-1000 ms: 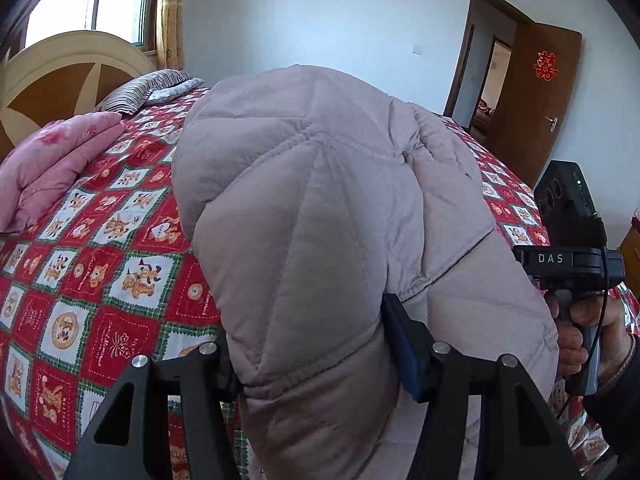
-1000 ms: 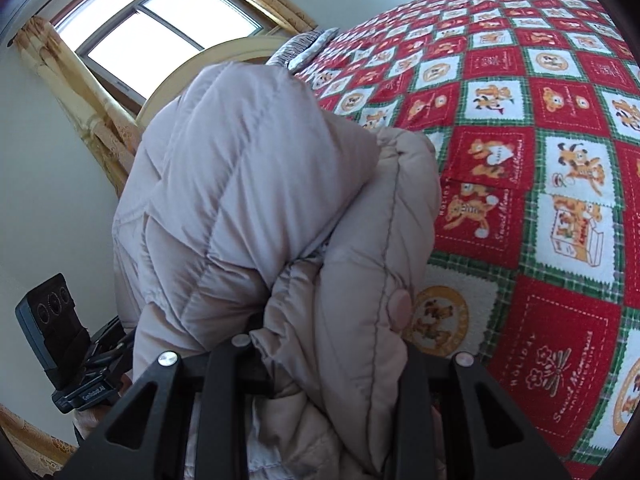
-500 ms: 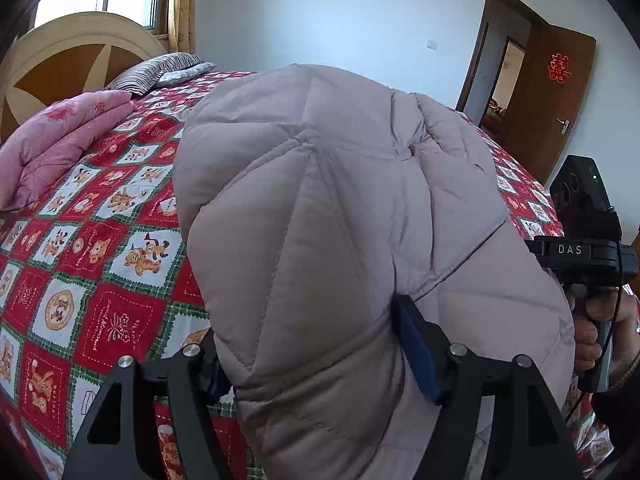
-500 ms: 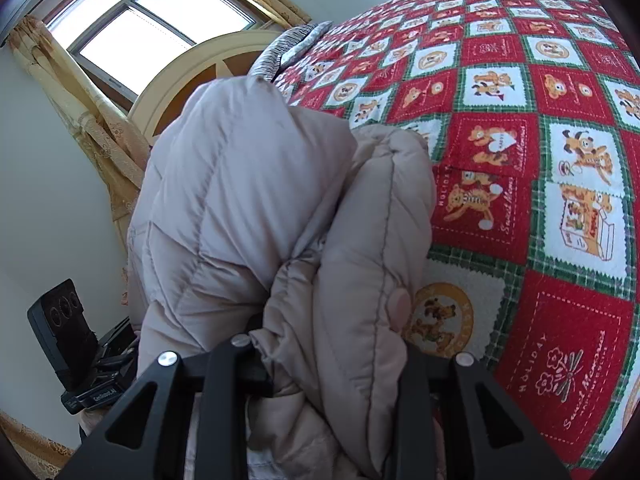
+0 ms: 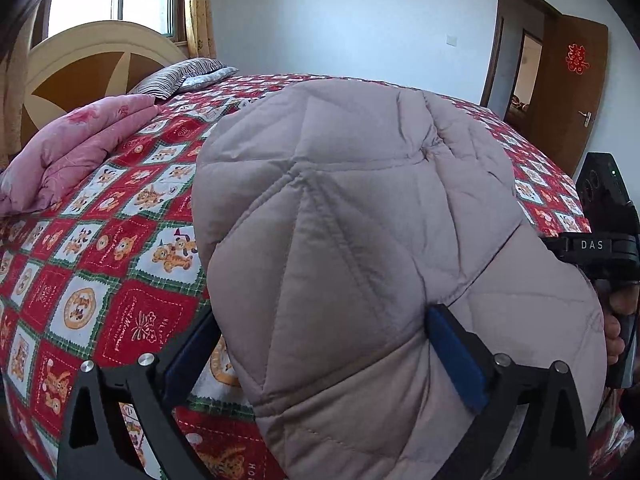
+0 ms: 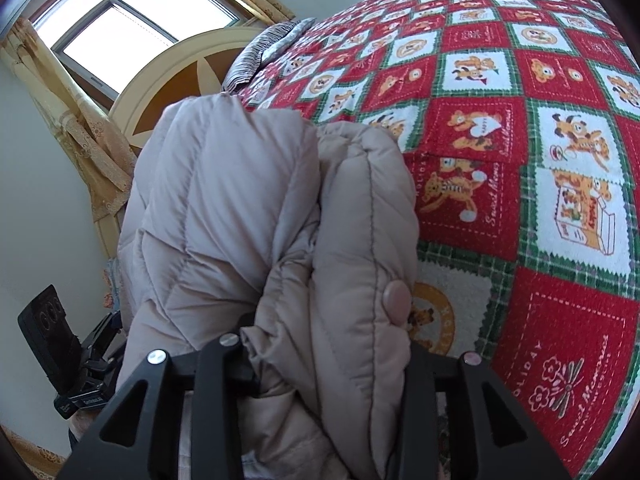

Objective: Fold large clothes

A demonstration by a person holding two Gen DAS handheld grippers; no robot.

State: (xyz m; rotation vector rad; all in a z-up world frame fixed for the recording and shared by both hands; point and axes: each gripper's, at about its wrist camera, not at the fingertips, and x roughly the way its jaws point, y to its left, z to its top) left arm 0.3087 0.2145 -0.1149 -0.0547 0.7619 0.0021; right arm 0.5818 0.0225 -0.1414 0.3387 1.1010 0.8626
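A bulky beige quilted jacket (image 5: 352, 220) is folded into a thick bundle on the red, white and green patterned bedspread (image 5: 100, 248). My left gripper (image 5: 322, 314) straddles its near end and its jaws are opening. The left blue pad (image 5: 192, 344) stands just off the fabric, while the right blue pad (image 5: 452, 356) still sits in a crease. In the right wrist view the jacket (image 6: 240, 208) is bunched between the fingers of my right gripper (image 6: 328, 352), which is easing open but still pinches the fabric. Its fingertips are buried in the folds.
A folded pink quilt (image 5: 68, 160) and a striped pillow (image 5: 180, 76) lie near the headboard (image 5: 92, 60). A brown door (image 5: 568, 92) stands open at the far right. The bedspread (image 6: 540, 160) stretches right of the jacket. A hand (image 5: 616, 320) holds the right gripper's handle.
The left jaws have spread wide and the left pad has come off the jacket. The jacket bundle has sunk a little toward the bed. The right grip looks much the same.
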